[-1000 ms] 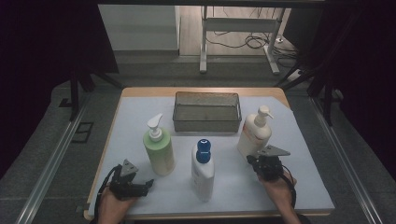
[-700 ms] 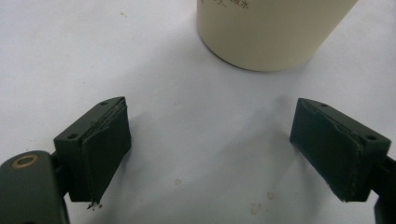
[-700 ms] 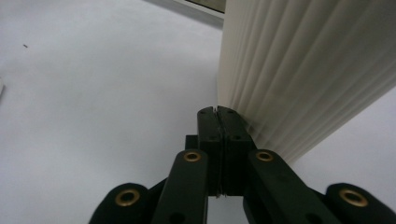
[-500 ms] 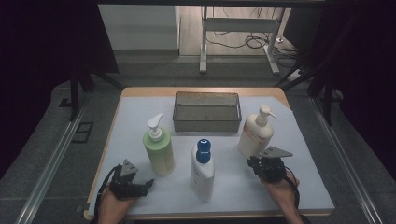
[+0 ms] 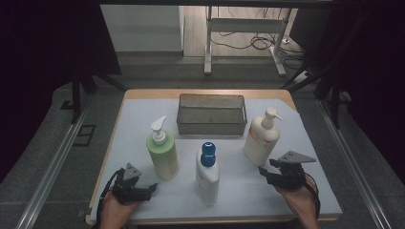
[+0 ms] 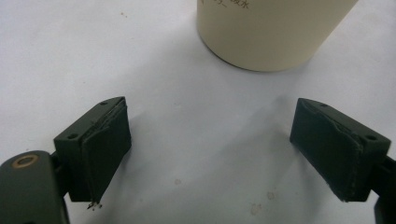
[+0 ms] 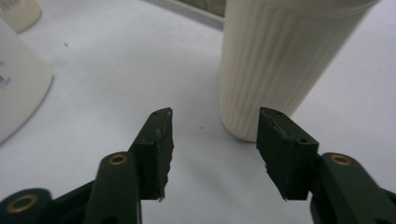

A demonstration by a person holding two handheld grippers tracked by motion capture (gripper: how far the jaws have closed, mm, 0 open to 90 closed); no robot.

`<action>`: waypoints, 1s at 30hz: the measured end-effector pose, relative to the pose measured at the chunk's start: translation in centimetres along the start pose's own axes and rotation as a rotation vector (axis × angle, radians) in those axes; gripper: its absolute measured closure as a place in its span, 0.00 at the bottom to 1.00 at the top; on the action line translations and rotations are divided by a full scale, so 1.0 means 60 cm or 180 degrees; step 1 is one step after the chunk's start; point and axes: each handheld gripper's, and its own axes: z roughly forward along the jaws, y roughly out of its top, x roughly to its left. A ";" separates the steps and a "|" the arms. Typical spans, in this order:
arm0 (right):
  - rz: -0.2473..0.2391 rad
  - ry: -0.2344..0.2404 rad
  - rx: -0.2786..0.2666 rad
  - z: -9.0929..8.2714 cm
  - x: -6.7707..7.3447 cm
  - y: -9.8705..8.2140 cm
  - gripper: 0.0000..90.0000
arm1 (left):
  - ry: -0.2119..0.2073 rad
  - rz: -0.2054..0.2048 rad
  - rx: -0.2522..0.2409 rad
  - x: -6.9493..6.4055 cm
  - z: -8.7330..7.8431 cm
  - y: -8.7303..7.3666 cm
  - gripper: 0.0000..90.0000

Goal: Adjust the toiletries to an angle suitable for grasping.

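1. Right now the right gripper (image 5: 265,172) has its jaws partly apart, having just been opening, with nothing between them but bare white tabletop (image 7: 116,84).
2. Just beyond those jaws, slightly toward the right-hand jaw in the right gripper view, stands the cream pump bottle (image 7: 285,60), upright and untouched; its ribbed wall begins just past the jaw tips.
3. Off beyond the left-hand jaw in that view is the curved side of the white bottle with the blue cap (image 7: 18,88), well apart from the pads.
4. From the high view, the cream pump bottle (image 5: 261,137) stands just ahead of the right gripper, near the wire basket (image 5: 211,114).
5. Meanwhile the left gripper (image 5: 149,189) holds its jaws wide apart over the tabletop, gripping nothing.
6. Ahead of its jaws, nearer the right-hand one in the left gripper view, is the round base of the green pump bottle (image 6: 268,32), clear of both pads.
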 end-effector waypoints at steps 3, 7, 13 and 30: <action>0.0062 -0.0018 -0.0039 -0.007 -0.008 0.005 0.44 | 0.0000 0.0001 0.0000 0.000 0.000 0.000 0.13; 0.0169 0.0017 -0.0110 -0.013 -0.017 0.012 0.41 | 0.0000 0.0001 0.0000 0.000 0.000 0.000 0.13; 0.0175 -0.0007 -0.0187 -0.018 -0.025 0.025 0.38 | 0.0000 0.0001 -0.0001 0.000 0.000 0.000 0.13; 0.0097 -0.0148 -0.0384 -0.004 -0.034 0.065 0.37 | -0.0001 0.0001 0.0000 0.000 0.000 0.000 0.13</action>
